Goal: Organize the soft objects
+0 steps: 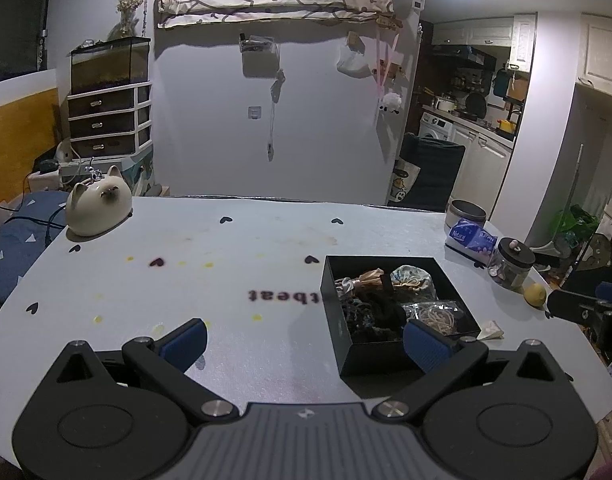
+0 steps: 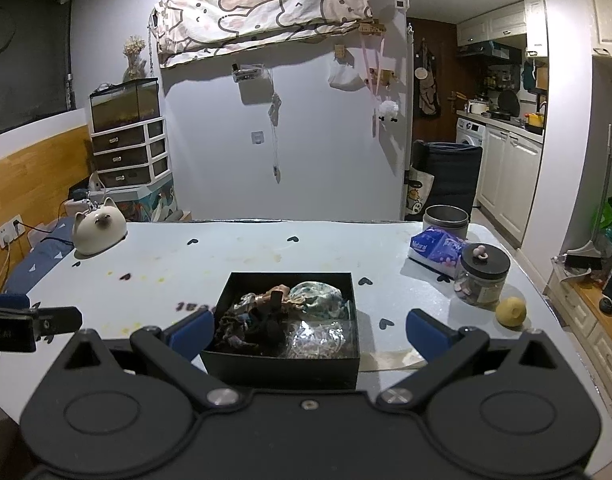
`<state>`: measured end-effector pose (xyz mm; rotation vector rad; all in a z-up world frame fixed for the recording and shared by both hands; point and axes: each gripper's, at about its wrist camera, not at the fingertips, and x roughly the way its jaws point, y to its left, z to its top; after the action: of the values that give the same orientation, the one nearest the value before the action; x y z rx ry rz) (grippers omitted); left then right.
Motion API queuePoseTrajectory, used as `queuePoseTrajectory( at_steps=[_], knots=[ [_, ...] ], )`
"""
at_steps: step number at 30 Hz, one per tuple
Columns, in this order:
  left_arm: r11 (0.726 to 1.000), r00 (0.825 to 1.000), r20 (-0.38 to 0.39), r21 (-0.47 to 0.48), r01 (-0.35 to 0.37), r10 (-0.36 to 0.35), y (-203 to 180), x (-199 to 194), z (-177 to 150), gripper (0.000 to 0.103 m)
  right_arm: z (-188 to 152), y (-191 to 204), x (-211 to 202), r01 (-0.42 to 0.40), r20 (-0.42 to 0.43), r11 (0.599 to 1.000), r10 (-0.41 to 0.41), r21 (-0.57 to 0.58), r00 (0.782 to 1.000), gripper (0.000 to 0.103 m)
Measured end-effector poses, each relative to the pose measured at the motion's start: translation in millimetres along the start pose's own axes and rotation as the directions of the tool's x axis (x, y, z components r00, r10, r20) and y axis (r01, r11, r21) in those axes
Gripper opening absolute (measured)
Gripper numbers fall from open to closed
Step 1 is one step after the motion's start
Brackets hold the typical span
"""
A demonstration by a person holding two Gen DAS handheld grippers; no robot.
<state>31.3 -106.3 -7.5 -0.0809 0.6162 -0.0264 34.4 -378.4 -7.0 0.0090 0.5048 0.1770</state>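
Note:
A black open box stands on the pale heart-print table. It holds soft items: dark scrunchies, a light blue patterned scrunchie and a clear bag of hair ties. My left gripper is open, empty, left of the box, with its right finger at the box's near right corner. My right gripper is open, empty, its fingers straddling the box's near side.
A ceramic cat figure sits at the far left. On the right stand a tin, a blue tissue pack, a lidded glass jar and a yellow round thing.

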Motion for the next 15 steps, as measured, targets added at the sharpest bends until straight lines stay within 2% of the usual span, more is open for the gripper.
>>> queuePoseTrajectory(
  at_steps=[15],
  knots=[
    [1.000, 1.000, 0.002, -0.009, -0.012, 0.012, -3.7, -6.7, -1.3, 0.103, -1.3, -3.2, -1.4, -0.010, -0.002, 1.000, 0.010, -0.006, 1.000, 0.103]
  ],
)
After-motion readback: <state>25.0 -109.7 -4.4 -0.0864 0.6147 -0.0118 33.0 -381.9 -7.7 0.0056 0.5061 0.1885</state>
